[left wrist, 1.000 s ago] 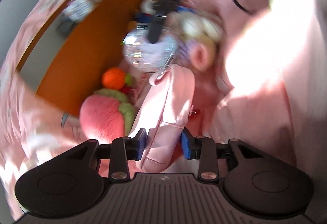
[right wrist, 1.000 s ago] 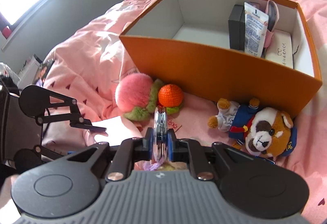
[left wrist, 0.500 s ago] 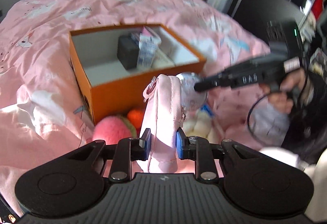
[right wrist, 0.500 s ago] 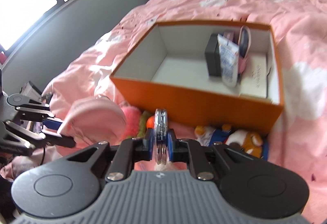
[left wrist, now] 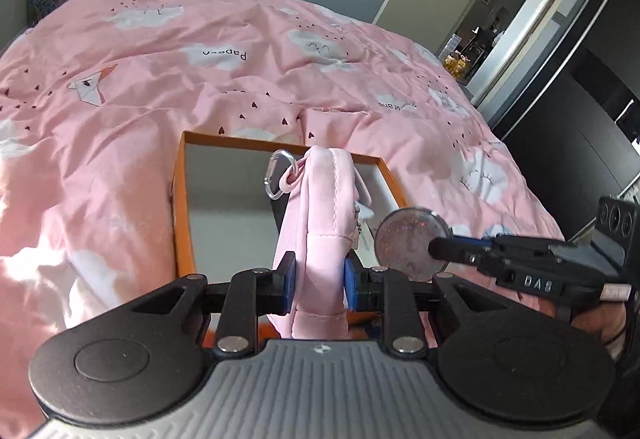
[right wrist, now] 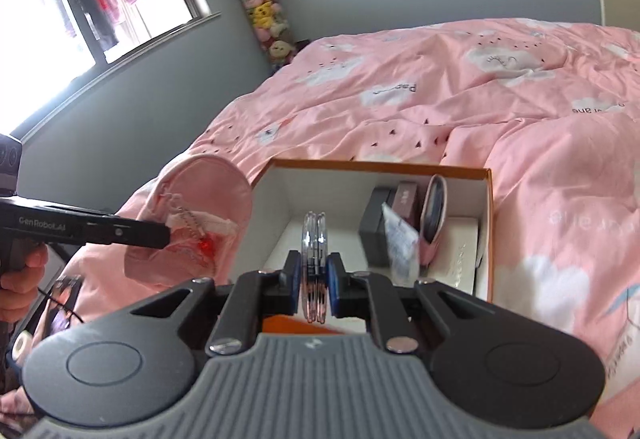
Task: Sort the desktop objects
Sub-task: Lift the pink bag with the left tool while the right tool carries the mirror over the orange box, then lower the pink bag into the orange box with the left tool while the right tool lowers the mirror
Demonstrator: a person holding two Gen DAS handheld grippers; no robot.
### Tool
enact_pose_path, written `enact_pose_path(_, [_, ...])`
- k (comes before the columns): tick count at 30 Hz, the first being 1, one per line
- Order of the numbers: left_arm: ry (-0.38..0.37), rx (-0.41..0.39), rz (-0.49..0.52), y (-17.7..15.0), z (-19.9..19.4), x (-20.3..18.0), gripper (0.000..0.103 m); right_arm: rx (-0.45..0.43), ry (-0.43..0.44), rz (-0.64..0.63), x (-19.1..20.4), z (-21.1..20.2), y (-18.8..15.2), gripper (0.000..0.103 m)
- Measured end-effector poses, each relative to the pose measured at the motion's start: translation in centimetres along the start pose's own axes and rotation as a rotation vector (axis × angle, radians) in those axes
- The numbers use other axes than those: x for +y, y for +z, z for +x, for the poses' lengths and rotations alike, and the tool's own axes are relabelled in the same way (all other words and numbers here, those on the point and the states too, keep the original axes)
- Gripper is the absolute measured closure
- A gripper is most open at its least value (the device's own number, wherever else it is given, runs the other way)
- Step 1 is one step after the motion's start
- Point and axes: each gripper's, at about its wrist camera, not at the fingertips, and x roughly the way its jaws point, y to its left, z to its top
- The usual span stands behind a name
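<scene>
The right gripper (right wrist: 315,283) pinches a clear round disc (right wrist: 315,263) on edge, right over the near wall of the orange box (right wrist: 489,223). Inside the box, toward its right wall, stand a dark case (right wrist: 374,225), a white sachet (right wrist: 402,247) and a pink pouch (right wrist: 434,215). Left of the box, the left gripper (right wrist: 160,235) clamps a pink purse (right wrist: 200,207) in the air.

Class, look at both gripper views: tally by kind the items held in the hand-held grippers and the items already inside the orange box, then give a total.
Pink pouch, held: 1
Round clear disc, held: 1
Dark boxes in orange box: 2
Sachet: 1
Pink case: 1
White flat box: 1
Total: 7
</scene>
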Motion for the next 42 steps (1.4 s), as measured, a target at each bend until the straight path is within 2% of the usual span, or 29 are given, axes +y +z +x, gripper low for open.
enact_pose_path(10, [0.029, 0.139, -0.157, 2.6, 11.4, 4.9, 0.076, 0.109, -0.055, 0.022, -2.5, 6.7, 0.4, 0.088])
enact_pose_path(17, [0.070, 0.200, -0.191, 3.3, 15.3, 5.2, 0.076, 0.170, -0.047, 0.023, -3.3, 10.1, -0.2, 0.088])
enact_pose_path(23, [0.075, 0.185, -0.222, 3.5, 16.3, 4.9, 0.076, 0.194, -0.047, 0.013, -3.5, 11.3, -0.3, 0.088])
enact_pose_path(30, [0.088, 0.181, -0.238, 3.2, 16.7, 4.9, 0.070, 0.223, -0.061, 0.018, -3.0, 13.1, -0.2, 0.088])
enact_pose_path(32, [0.075, 0.183, -0.242, 3.1, 16.4, 5.0, 0.067, 0.226, -0.064, 0.023, -2.8, 13.4, -0.1, 0.088])
enact_pose_path(33, [0.069, 0.181, -0.241, 3.0, 16.1, 5.0, 0.062, 0.228, -0.070, 0.021, -2.7, 13.7, -0.1, 0.088])
enact_pose_path(34, [0.067, 0.178, -0.241, 2.9, 15.7, 5.0, 0.051, 0.229, -0.078, 0.015, -2.5, 13.8, -0.1, 0.088])
enact_pose_path(36, [0.056, 0.167, -0.241, 2.9, 14.9, 4.9, 0.044, 0.229, -0.087, 0.008, -2.3, 14.0, -0.2, 0.088])
enact_pose_path(42, [0.033, 0.170, -0.242, 2.5, 13.4, 4.9, 0.042, 0.240, -0.097, 0.012, -2.2, 14.5, -0.3, 0.088])
